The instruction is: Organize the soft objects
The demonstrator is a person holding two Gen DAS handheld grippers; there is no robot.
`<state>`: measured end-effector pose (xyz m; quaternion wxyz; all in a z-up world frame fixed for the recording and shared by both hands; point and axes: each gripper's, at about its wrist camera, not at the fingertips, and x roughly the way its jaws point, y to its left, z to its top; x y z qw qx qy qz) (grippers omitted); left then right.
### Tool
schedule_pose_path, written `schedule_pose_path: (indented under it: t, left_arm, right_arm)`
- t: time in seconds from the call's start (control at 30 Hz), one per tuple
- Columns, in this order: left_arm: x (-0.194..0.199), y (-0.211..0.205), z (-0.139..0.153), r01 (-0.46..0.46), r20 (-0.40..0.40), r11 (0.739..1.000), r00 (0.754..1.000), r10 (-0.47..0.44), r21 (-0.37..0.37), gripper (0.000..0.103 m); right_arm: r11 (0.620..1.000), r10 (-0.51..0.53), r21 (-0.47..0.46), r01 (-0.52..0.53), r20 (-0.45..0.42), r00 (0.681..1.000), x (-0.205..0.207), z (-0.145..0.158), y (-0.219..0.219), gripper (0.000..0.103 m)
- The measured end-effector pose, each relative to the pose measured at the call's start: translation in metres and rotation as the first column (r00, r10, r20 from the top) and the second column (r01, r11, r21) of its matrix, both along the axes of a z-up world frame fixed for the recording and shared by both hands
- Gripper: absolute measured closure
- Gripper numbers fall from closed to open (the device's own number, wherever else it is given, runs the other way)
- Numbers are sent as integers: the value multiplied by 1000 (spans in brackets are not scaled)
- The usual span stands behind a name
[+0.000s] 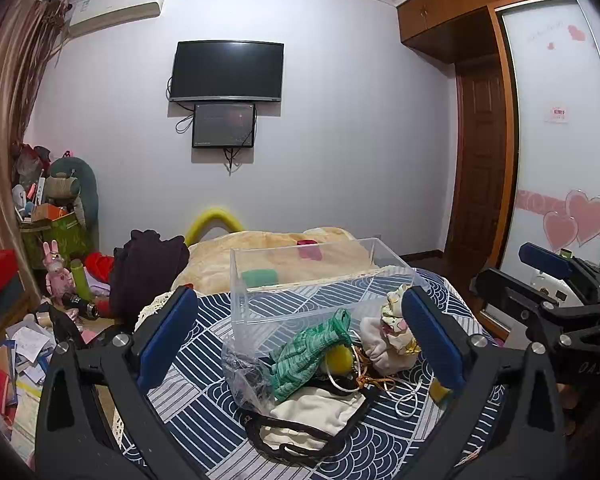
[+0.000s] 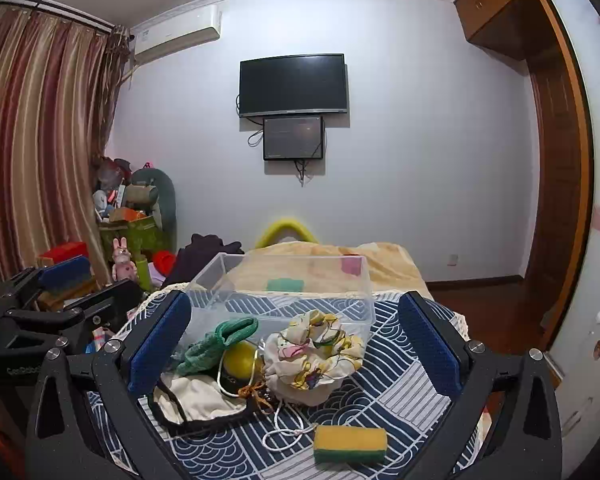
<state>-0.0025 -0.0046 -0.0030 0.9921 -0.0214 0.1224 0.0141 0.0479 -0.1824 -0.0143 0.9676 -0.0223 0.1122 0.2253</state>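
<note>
A pile of soft things lies on the blue patterned bed in front of a clear plastic box [image 1: 320, 280] [image 2: 284, 288]. It holds a green knitted cloth [image 1: 312, 356] [image 2: 216, 344], a yellow ball [image 1: 339, 356] [image 2: 240, 364], a floral drawstring pouch [image 1: 392, 336] [image 2: 316, 356], a white cloth with black trim [image 1: 320, 412] [image 2: 196, 400] and a crumpled clear bag [image 1: 244, 372]. A yellow-green sponge [image 2: 350, 444] lies nearest. My left gripper [image 1: 300, 336] is open above the pile. My right gripper [image 2: 296, 344] is open above the pouch. Both are empty.
A yellow blanket [image 1: 284, 252] covers the bed's far end, with a dark garment [image 1: 148, 276] at its left. Clutter, boxes and toys [image 1: 56, 272] fill the floor on the left. A wardrobe and door [image 1: 480, 160] stand right. A TV [image 1: 226, 70] hangs on the wall.
</note>
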Motion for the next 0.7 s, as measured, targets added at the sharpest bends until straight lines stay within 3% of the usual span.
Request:
schedule_pose_path:
  t: [0.7]
  left_arm:
    - [-2,-1,4,6,7,1000,1000,-6,-7,0]
  right_arm:
    - [1000,1,8,-1,-4,1000,1,0,-1,0]
